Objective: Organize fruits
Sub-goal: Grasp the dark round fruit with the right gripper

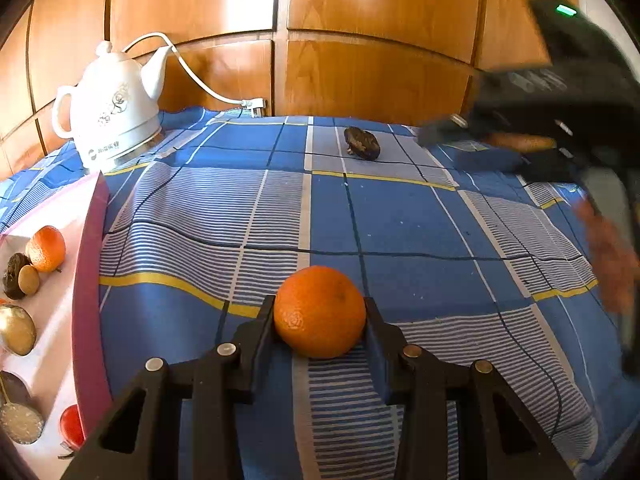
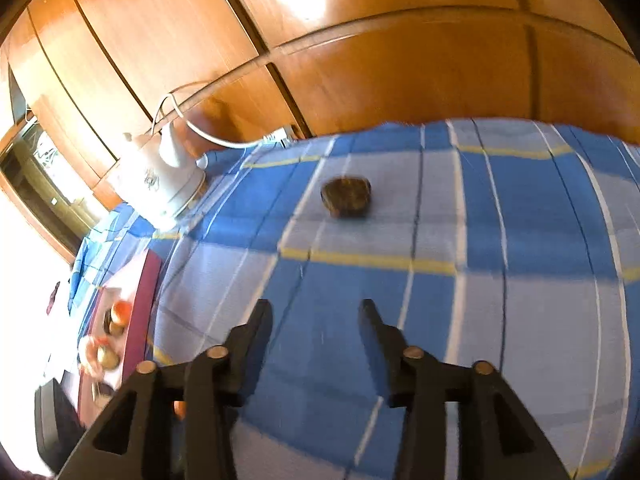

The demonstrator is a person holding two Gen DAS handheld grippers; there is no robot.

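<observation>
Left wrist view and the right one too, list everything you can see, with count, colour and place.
orange: one, orange, between the left tongs' fingers
dark fruit: one, brown-black, far on the cloth
kettle: one, white, far left, corded
tray: one, pink-rimmed, left edge, holding a small orange and other fruit
cloth: one, blue checked, covering the surface
wall: wood panels, behind
left tongs: black, shut on the orange
right tongs: black, open, empty, above the cloth

Cloth (image 1: 400,220): covered the table, wood panels (image 1: 360,20) behind.
Kettle (image 1: 116,120): far left on the cloth.
Tray (image 1: 90,280): left edge, holding fruits (image 1: 47,249).
Orange (image 1: 320,312): near centre, between the left gripper (image 1: 320,316) fingers.
Dark fruit (image 1: 362,143): far centre, well behind the orange.
</observation>
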